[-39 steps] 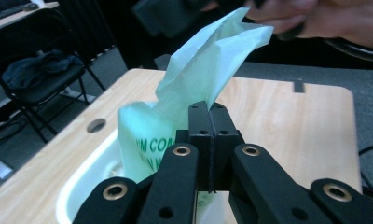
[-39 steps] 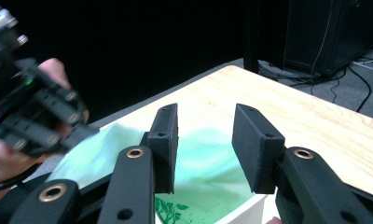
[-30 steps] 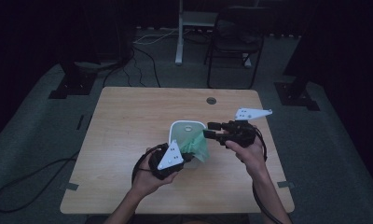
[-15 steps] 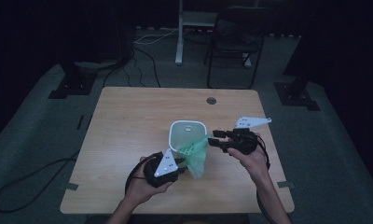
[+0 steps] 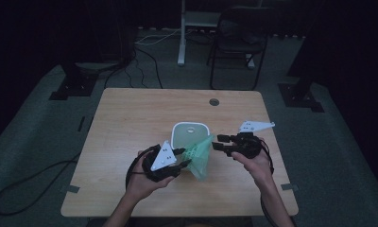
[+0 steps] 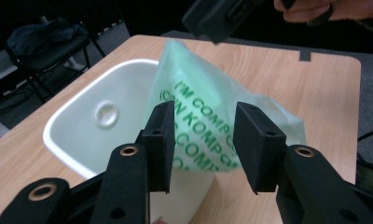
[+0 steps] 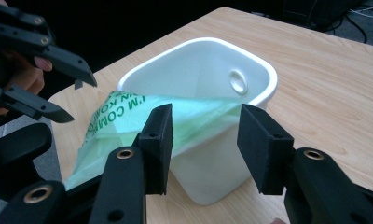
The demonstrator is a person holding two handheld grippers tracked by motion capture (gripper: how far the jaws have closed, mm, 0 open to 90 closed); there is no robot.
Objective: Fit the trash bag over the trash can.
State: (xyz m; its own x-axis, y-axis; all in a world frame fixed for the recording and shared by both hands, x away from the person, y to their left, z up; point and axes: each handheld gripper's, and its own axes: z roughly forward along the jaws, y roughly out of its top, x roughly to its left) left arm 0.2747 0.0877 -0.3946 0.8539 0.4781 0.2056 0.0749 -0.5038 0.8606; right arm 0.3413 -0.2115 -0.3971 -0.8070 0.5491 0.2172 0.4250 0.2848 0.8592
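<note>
A white plastic bin (image 5: 190,131) stands upright near the table's middle front. A pale green bag (image 5: 199,153) with green print lies draped over the bin's near rim and hangs down its front to the table. My left gripper (image 5: 186,157) stands open just left of the bag, with the bag (image 6: 208,112) showing beyond its jaws and the bin (image 6: 96,121) to their left. My right gripper (image 5: 216,143) is open to the right of the bin, its jaws facing the bag (image 7: 128,116) and bin (image 7: 208,70) with nothing between them. The left gripper (image 7: 77,98) appears open there too.
The wooden table (image 5: 130,118) has a round cable hole (image 5: 214,101) at its far edge. A black folding chair (image 5: 239,42) and a white desk leg (image 5: 181,33) stand on the dark floor behind. Cables trail off the table's left side.
The bag has unfolded and dropped from between the grippers, and now hangs over the bin's front. My right gripper has drawn back to the right, and my left has moved slightly towards the bag.
</note>
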